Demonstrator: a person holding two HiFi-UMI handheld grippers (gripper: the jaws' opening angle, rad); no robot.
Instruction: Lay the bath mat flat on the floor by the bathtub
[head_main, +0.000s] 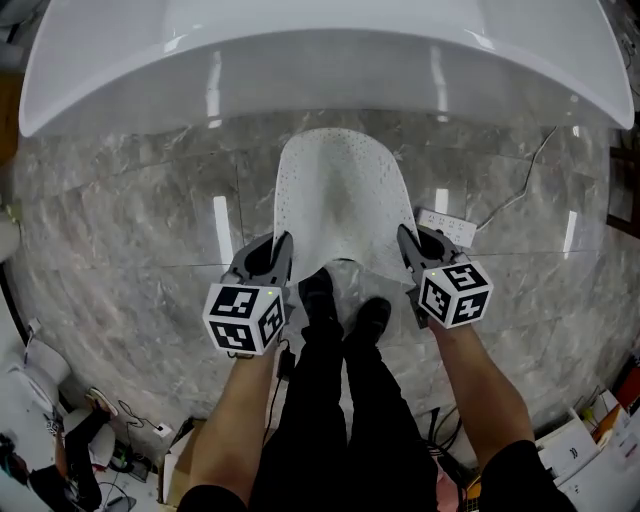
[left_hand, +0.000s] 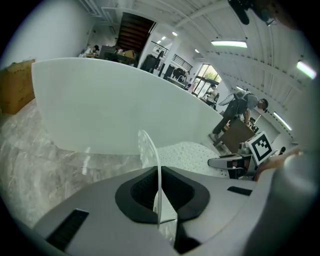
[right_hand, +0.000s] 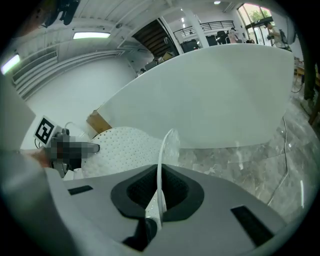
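Bath mat (head_main: 340, 200): white, thin and flexible, speckled all over with small dots or holes, far end rounded. It stretches from the two grippers away toward the bathtub (head_main: 320, 60), over the grey marbled floor (head_main: 130, 220), directly ahead of the person's black shoes (head_main: 320, 295). The rounded far end sits close to the foot of the tub; whether it touches the floor there cannot be told. The middle of the sheet bows upward in a shallow hump between the grippers, so it is not flat. The left gripper (head_main: 283, 245) has the near left corner and the right gripper (head_main: 405, 238) the near right corner, both angled downward and forward, well apart with the mat's width between them. In the left gripper view the mat's edge stands upright as a thin white blade down the centre of the black pads, and the jaws are clenched on it with no gap either side. The right gripper view shows the same: jaws clamped on the edge, the sheet curling up and away from the pads toward the tub. A white power strip (head_main: 445, 228) lies on the floor just beside the mat's right edge, its thin cable trailing off to the right.
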